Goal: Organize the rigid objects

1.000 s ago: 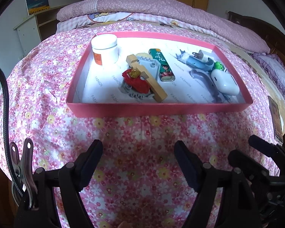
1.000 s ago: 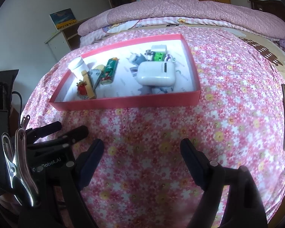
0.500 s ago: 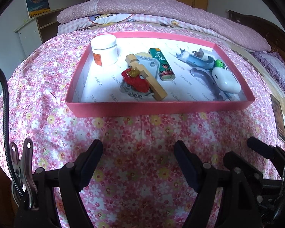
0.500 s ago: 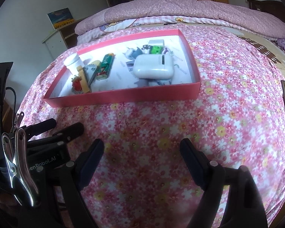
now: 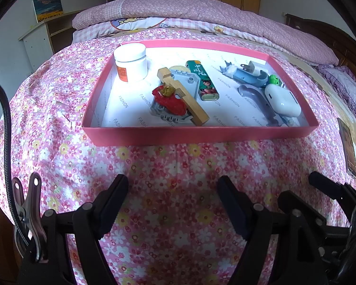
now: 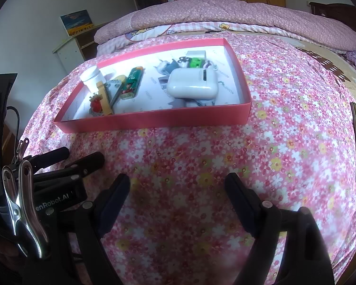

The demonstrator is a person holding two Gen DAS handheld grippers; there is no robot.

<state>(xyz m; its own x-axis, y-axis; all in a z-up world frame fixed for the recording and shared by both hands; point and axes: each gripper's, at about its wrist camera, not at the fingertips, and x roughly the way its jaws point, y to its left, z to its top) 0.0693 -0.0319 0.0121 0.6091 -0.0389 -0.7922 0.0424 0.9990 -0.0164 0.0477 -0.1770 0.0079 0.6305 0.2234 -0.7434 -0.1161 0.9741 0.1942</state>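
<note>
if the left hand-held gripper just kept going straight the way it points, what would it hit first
Probably the pink floral bedspread, just short of the shallow pink cardboard tray. The open left hand-held gripper slants down at bare fabric; depth is hard to judge, so the tray's near wall may come first.

Left gripper (image 5: 172, 196) pitched downward, jaws spread wide, nothing between them. Right gripper (image 6: 178, 190) likewise angled down and agape, empty, at its neighbour's three o'clock.

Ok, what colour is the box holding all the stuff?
Pink outside, white lining; the box shows best in the left wrist view.
</note>
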